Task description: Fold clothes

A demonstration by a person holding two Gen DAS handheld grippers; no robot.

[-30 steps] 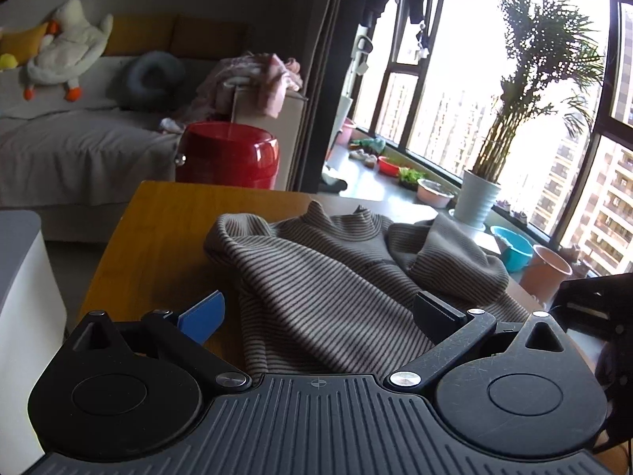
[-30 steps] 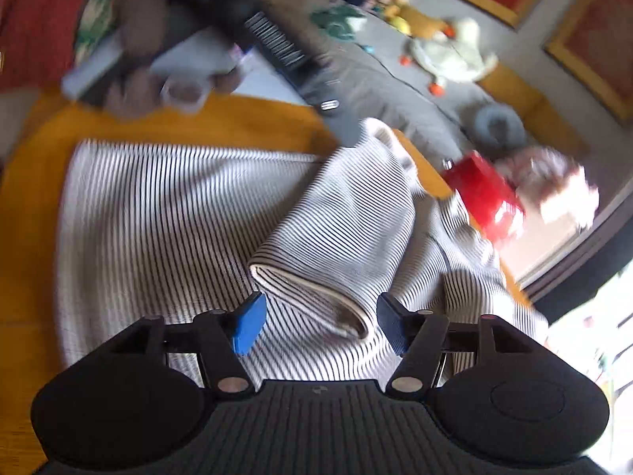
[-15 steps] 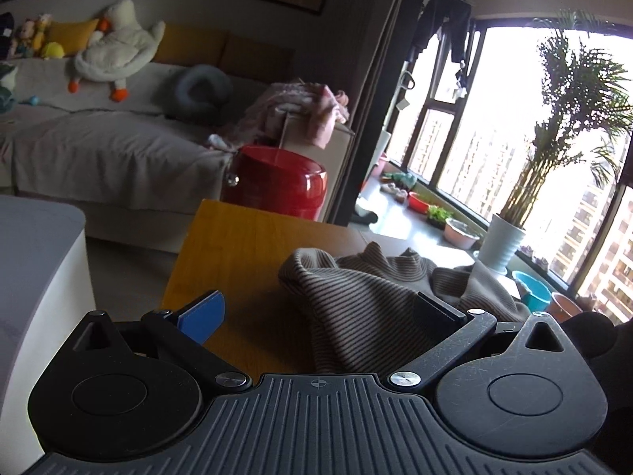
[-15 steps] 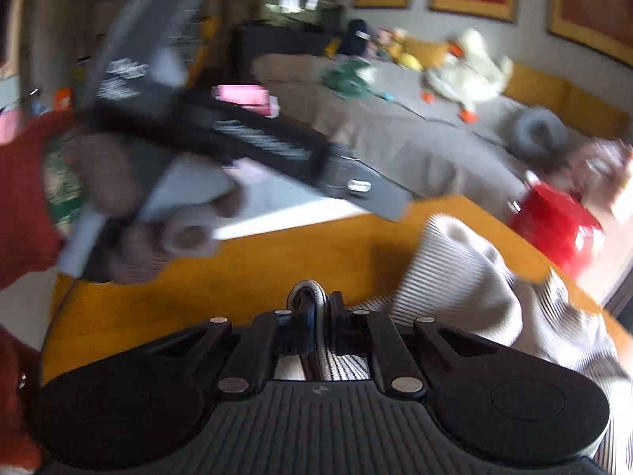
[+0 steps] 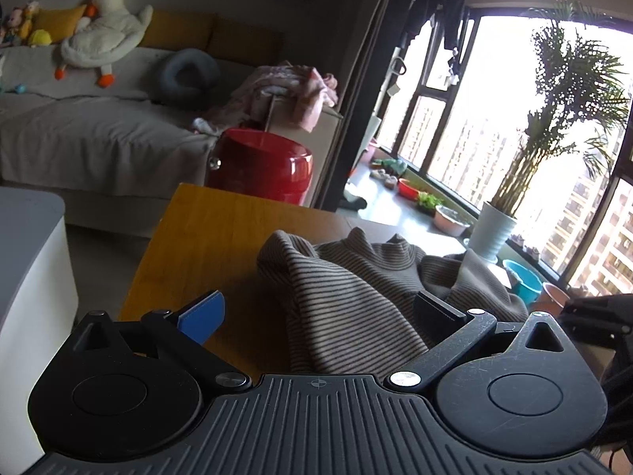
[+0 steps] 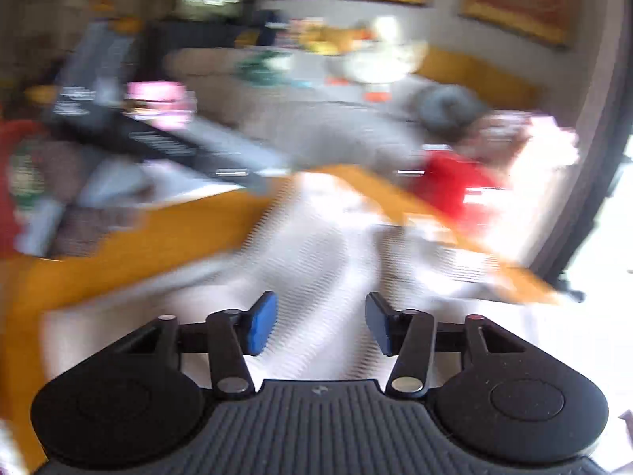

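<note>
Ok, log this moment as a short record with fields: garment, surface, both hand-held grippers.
garment: striped sweater, rumpled, partly folded
surface: wooden table
left hand-held gripper: open, sweater lying between its fingers, not pinched
right hand-held gripper: jaws opening, pads clear of the sweater below
view quality: right wrist view heavily blurred
behind table: red stool

No text, label or number can be read anywhere.

One striped sweater (image 5: 348, 301) on one wooden surface (image 5: 213, 237); two claws, the left claw (image 5: 316, 312) and the right claw (image 6: 318, 326); one red stool (image 5: 261, 166); one plush duck (image 5: 105, 33); one potted palm (image 5: 494, 229); one grey neck pillow (image 5: 186, 73)
</note>
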